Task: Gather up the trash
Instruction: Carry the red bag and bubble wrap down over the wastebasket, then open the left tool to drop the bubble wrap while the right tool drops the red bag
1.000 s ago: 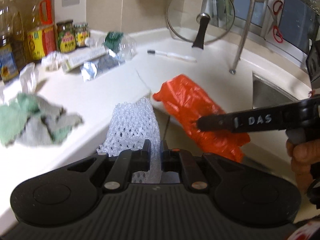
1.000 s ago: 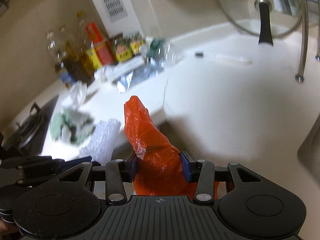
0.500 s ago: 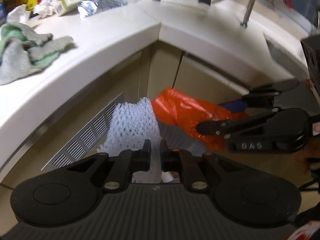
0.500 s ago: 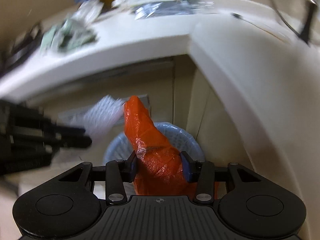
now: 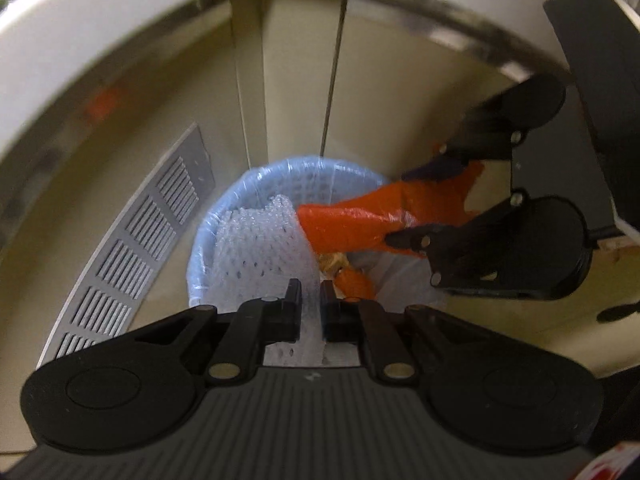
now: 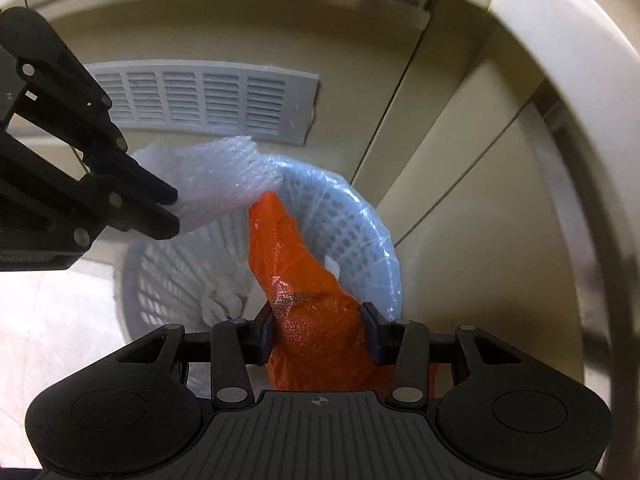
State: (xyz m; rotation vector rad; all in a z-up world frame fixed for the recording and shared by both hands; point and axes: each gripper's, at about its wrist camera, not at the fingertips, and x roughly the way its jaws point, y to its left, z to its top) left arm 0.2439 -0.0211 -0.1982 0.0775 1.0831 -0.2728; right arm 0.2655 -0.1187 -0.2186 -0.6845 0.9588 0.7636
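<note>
Left wrist view: the left gripper (image 5: pixel 310 307) is being shown at the bottom centre of the frame, its jaws clenched on a white foam net (image 5: pixel 260 240). The net is being held up from the jaws toward the frame centre, over the mouth of a blue bin (image 5: pixel 208 216) lined with clear plastic. At centre right the right gripper (image 5: pixel 416 204) is being seen from the side, its jaws grasping an orange bag (image 5: pixel 352 220) whose tip is reaching leftward over the bin and lying just beside the net. Some orange and yellowish scraps are being glimpsed inside the bin, too small to tell. A grey vent (image 5: pixel 132 256) is running along the left, and the pale worktop (image 5: pixel 100 24) edge is curving across the top.

Right wrist view: the right gripper (image 6: pixel 319 332) is being shown at the bottom centre, its jaws grasping the orange bag (image 6: pixel 296 280), which is rising toward the frame centre over the bin (image 6: pixel 360 232). At left the left gripper (image 6: pixel 170 210) is coming in from the frame edge, the net (image 6: pixel 216 184) being held out to the right, above the bin's far rim. The vent (image 6: pixel 208 100) is lying above, the worktop (image 6: pixel 560 52) edge at upper right.
</note>
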